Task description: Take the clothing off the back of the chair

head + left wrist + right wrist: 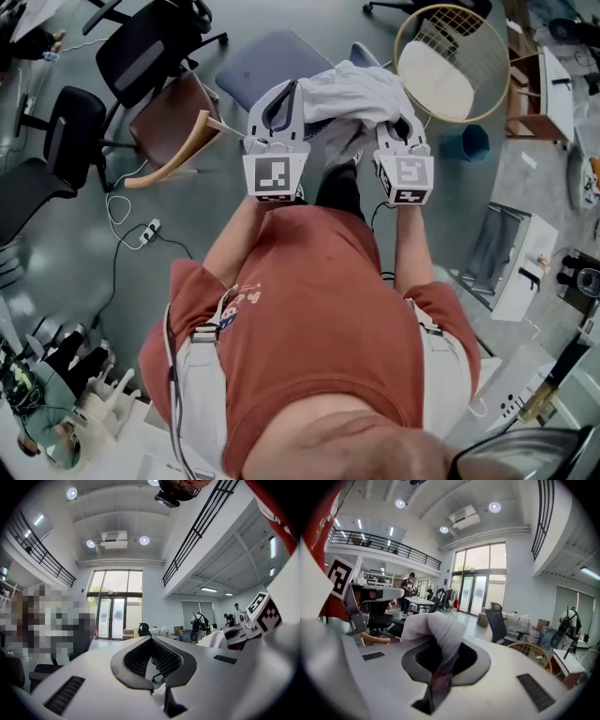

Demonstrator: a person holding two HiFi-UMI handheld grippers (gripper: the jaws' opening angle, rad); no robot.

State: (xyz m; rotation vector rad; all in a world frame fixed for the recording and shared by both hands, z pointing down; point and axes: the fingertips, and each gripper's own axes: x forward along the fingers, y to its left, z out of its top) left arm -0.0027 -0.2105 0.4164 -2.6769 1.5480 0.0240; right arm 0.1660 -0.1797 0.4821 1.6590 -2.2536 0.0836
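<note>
Above a smooth grey floor (178,234), crumpled soft white clothing (352,94) with ribbed edging is pinched in both the left tongs (278,101) and the right tongs (399,129).

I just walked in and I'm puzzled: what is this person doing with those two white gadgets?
A person in a red shirt holds a two-jaw gripper in each hand. The left gripper and right gripper are both clamped on a crumpled white cloth garment, held up above a grey-blue chair.
</note>
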